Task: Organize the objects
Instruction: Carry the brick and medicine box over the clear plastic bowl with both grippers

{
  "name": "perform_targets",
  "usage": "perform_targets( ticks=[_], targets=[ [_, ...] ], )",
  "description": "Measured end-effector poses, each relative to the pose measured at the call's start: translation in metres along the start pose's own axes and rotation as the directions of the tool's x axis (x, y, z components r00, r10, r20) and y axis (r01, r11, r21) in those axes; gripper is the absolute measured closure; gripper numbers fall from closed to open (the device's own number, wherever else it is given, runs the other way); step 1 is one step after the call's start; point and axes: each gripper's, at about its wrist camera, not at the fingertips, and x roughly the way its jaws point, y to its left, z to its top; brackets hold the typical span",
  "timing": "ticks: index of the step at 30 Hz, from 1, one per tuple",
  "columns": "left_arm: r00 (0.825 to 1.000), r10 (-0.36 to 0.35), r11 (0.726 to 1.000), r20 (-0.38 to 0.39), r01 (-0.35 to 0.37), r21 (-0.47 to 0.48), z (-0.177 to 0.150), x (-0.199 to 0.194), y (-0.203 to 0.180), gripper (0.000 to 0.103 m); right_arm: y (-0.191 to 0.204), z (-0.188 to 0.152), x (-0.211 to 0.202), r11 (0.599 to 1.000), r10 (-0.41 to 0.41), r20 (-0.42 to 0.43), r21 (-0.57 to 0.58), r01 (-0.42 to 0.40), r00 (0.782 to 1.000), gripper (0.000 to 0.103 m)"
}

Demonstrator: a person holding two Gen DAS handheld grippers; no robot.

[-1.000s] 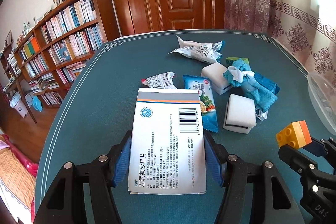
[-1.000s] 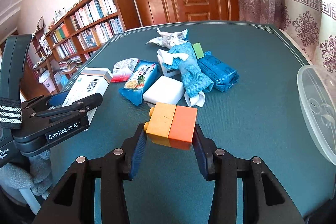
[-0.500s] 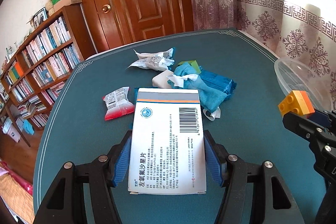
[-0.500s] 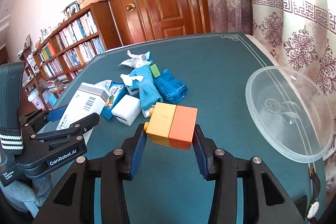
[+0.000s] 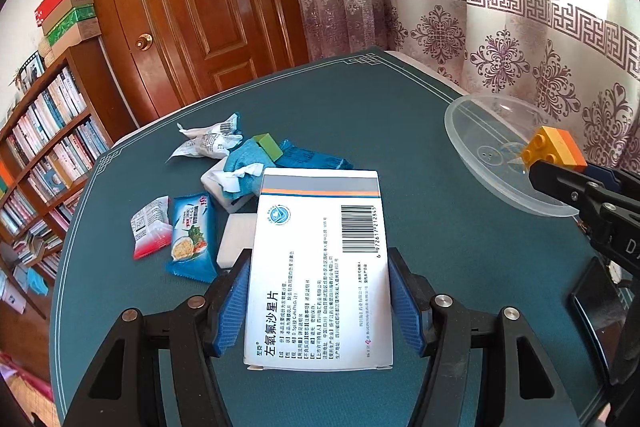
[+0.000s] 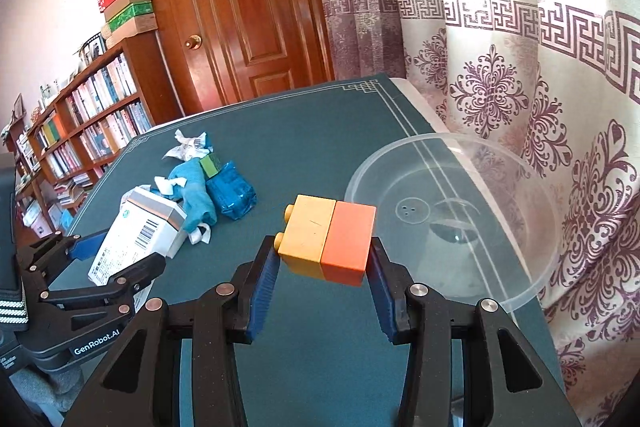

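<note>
Nearby, clear bowl (image 6: 532, 283) beside curtain (image 6: 560, 75).

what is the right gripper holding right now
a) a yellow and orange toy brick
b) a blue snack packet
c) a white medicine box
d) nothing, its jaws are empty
a: in the right wrist view the right gripper has its blue pads pressed on both sides of the yellow and orange toy brick, held above the green table beside the clear plastic bowl.

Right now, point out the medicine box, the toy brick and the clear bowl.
medicine box (image 5: 316, 267), left wrist view, printed face.
toy brick (image 6: 328, 239), right wrist view, top face.
clear bowl (image 6: 520, 279), right wrist view, near rim.
</note>
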Motion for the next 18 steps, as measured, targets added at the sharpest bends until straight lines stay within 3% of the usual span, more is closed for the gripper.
perform_targets(
  ticks=[18],
  targets=[
    [0.999,-0.049,0.995,-0.012,0.050,0.084,0.018,0.016,-0.053,0.037,-0.053,0.005,0.009,0.996,-0.078,-0.018,0.045,0.079,0.997,0.058]
  ],
)
